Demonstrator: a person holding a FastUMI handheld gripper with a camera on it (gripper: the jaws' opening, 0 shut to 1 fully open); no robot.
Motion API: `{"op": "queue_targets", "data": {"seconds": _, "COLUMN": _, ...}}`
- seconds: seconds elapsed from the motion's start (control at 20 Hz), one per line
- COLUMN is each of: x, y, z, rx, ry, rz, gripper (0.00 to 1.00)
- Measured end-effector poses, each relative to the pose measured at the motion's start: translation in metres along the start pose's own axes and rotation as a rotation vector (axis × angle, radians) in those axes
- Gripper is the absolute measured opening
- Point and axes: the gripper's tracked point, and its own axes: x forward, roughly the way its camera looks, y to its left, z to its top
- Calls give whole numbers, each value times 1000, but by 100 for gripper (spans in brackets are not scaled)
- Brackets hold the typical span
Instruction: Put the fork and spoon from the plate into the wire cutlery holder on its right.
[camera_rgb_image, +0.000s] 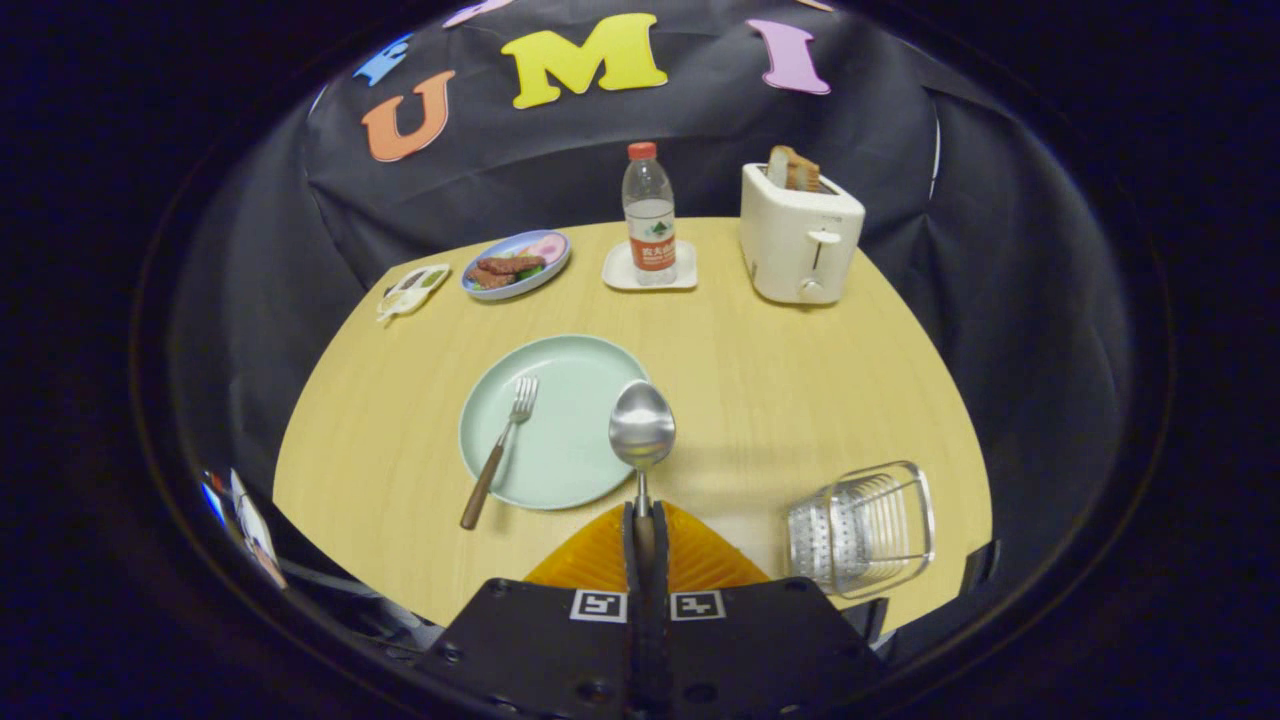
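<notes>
My gripper (646, 528) is shut on the handle of a metal spoon (642, 428), whose bowl sticks out ahead of the fingertips and hangs over the right rim of a pale green plate (580, 370). A fork (502, 444) with a wooden handle lies on the left part of that plate, tines pointing away, handle jutting over the near-left rim onto the table. The wire cutlery holder (868, 527) stands on the table to the right of the fingers, near the front edge.
Beyond the plate stand a water bottle (649, 213) on a white coaster, a white toaster (797, 235) with bread in it, a blue dish of food (515, 264) and a small white dish (412, 289). The wooden table (780, 370) ends close to the holder.
</notes>
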Motion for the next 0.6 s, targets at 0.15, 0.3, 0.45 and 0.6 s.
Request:
{"op": "queue_targets", "data": {"seconds": 0.15, "x": -31, "y": -41, "z": -10, "rx": 11, "ry": -6, "rz": -20, "gripper": 1}}
{"op": "queue_targets", "data": {"seconds": 0.3, "x": -55, "y": -81, "z": -26, "rx": 15, "ry": 11, "rz": -47, "gripper": 1}}
{"op": "queue_targets", "data": {"seconds": 0.45, "x": -69, "y": -110, "z": -45, "rx": 76, "ry": 58, "rz": -50, "gripper": 2}}
{"op": "queue_targets", "data": {"seconds": 0.6, "x": -66, "y": -128, "z": -57, "rx": 109, "ry": 118, "rz": -53, "gripper": 2}}
